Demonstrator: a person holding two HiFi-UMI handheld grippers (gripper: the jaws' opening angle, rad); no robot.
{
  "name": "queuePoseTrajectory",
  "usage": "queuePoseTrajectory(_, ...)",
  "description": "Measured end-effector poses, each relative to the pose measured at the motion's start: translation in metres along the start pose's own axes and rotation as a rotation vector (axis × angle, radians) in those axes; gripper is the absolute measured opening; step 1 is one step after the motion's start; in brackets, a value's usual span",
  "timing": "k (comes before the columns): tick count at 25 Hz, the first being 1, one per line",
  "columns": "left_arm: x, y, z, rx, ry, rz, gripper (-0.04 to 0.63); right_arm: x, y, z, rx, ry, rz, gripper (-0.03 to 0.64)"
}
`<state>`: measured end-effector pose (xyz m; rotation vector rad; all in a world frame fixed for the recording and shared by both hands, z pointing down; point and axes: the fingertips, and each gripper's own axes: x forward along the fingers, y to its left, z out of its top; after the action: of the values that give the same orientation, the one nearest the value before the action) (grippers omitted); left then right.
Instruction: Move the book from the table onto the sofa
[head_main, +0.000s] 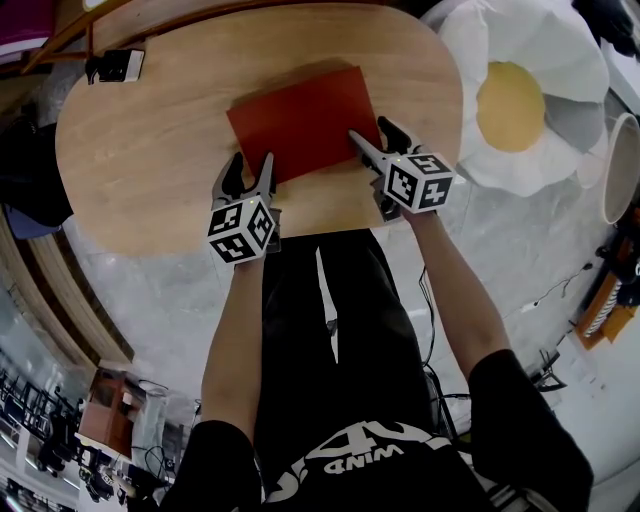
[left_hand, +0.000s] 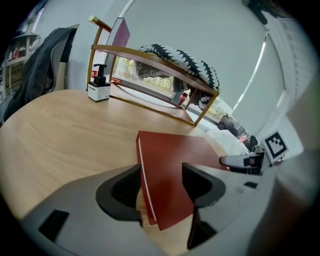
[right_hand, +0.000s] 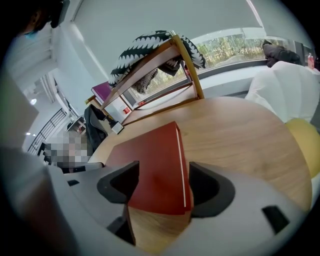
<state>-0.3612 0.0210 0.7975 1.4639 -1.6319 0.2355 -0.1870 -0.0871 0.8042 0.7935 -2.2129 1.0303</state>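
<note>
One broad oval wooden worktop (head_main: 130, 170) fills the upper half of the head view. To its right, in the upper right of the frame, lies a big white cushion with a yellow centre, shaped like a fried egg (head_main: 520, 100). It may be part of the seating meant by the task, though no plain sofa shows.

A thin red hard-cover book (head_main: 300, 120) lies flat on the worktop, just above the middle of the frame and slightly askew, its near edge towards the person. It is not on any seat yet.

The left tool (head_main: 254, 172) sits at the book's lower left corner and the right tool (head_main: 375, 135) at its lower right corner. In each tool's own view the jaws stand apart with a corner of the book between them. They straddle it rather than clamp it, and I cannot tell whether any pad presses on the cover.

By its look the book is stiff, fairly light and smooth-faced, so it is likely to slip if pinched only on a corner tip. Because it lies flat, it offers little edge to bite. A firmer hold would probably be across its thickness along the near edge, one tool towards each side, keeping it level so the covers do not fall open.
</note>
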Motion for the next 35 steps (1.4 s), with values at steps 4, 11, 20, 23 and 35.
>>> queuePoseTrajectory(4, 0.009, 0.003, -0.013, -0.036, 0.043, -0.015, 0.247, 0.008, 0.002, -0.011, 0.002, 0.039, 0.011, 0.293)
queuePoseTrajectory(11, 0.012, 0.003, -0.018, -0.094, 0.042, -0.051, 0.247, 0.013, 0.003, -0.017, 0.006, 0.049, 0.008, 0.293)
queuePoseTrajectory(20, 0.015, 0.003, -0.021, -0.164, 0.047, -0.078, 0.245, 0.014, 0.003, -0.017, 0.019, 0.033, 0.009, 0.293)
queuePoseTrajectory(23, 0.014, 0.003, -0.021, -0.157, 0.051, -0.056, 0.239, 0.014, 0.004, -0.017, 0.004, 0.041, -0.005, 0.293)
queuePoseTrajectory(35, -0.04, -0.015, 0.02, -0.173, 0.023, -0.024, 0.229, -0.033, 0.045, 0.014, 0.024, -0.001, -0.026, 0.293)
